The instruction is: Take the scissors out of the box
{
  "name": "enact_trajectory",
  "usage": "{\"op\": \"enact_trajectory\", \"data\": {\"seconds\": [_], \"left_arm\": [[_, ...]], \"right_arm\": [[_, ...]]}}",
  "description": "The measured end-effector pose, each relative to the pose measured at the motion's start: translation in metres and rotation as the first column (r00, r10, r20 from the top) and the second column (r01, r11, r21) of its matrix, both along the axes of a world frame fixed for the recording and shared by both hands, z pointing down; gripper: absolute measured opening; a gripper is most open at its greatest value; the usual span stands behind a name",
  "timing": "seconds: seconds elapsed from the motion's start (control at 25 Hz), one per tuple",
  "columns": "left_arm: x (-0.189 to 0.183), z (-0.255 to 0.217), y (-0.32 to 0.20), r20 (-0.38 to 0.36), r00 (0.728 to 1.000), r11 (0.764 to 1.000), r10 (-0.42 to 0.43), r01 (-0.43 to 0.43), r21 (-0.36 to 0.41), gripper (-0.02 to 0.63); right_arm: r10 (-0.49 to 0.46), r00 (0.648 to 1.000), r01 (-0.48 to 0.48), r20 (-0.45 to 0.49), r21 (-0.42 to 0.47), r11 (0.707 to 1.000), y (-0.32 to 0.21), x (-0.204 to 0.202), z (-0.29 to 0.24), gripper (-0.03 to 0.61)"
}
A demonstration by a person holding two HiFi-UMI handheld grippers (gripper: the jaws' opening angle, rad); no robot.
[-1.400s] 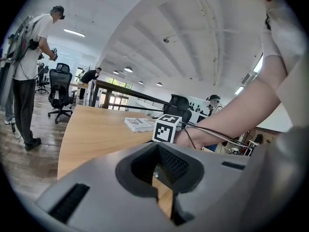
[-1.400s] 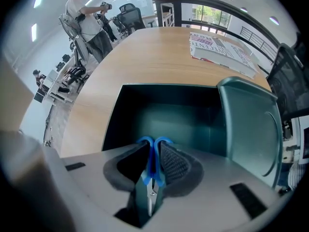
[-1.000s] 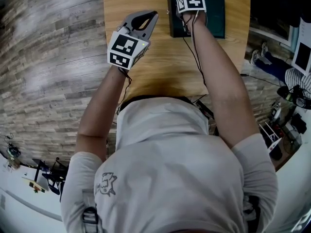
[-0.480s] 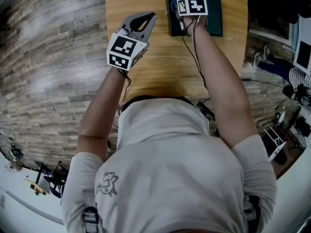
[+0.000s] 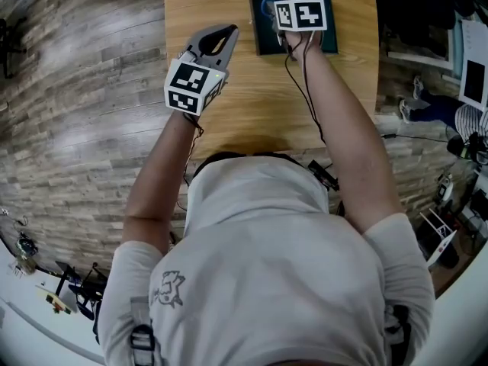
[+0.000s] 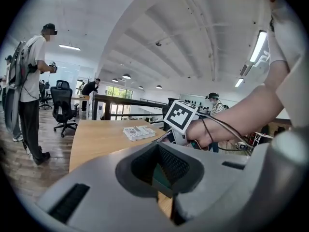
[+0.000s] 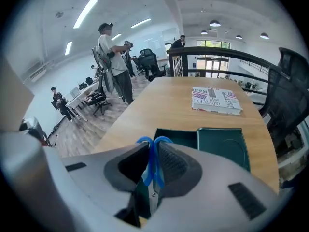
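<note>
My right gripper (image 7: 153, 146) is shut on the scissors (image 7: 153, 170). Their blue handles stick up between its pads and the blades hang below. It holds them above the open dark green box (image 7: 179, 137), whose lid (image 7: 224, 146) lies open to the right. In the head view the blue handles (image 5: 267, 8) show just left of the right gripper's marker cube (image 5: 300, 14), over the box (image 5: 261, 43) at the table's far end. My left gripper (image 5: 228, 30) hovers over the bare wood to the left of the box, shut with nothing in it.
The wooden table (image 5: 229, 113) is narrow, with wood-plank floor on its left. A printed booklet (image 7: 216, 100) lies on the table beyond the box. Dark railings, office chairs and several people stand farther off in the room.
My right gripper has risen from inside the box with the scissors, so the blue handles now show above it. The left gripper has lifted a little.
</note>
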State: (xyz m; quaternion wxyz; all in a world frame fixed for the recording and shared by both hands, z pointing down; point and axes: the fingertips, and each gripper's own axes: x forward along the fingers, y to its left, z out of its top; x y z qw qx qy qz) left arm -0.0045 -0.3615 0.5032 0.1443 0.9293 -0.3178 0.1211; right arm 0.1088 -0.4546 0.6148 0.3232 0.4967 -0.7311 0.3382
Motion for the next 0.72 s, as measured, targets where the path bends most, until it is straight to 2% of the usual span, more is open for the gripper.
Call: {"op": "enact_trajectory", "data": {"seconds": [0.32,0.72], "left_arm": [[0.006,-0.022,0.031,0.019,0.999,0.998,-0.041,0.040,0.040,0.005],[0.031,-0.049,0.088,0.019,0.999,0.995,-0.051,0.049,0.088,0.005]], "right_arm": [[-0.006,0.996,-0.003,0.090,0.106,0.994,0.028,0.005,-0.050,0.075],[-0.060,0.984,0.024,0.165,0.210,0.978,0.099,0.017,-0.097,0.075]]}}
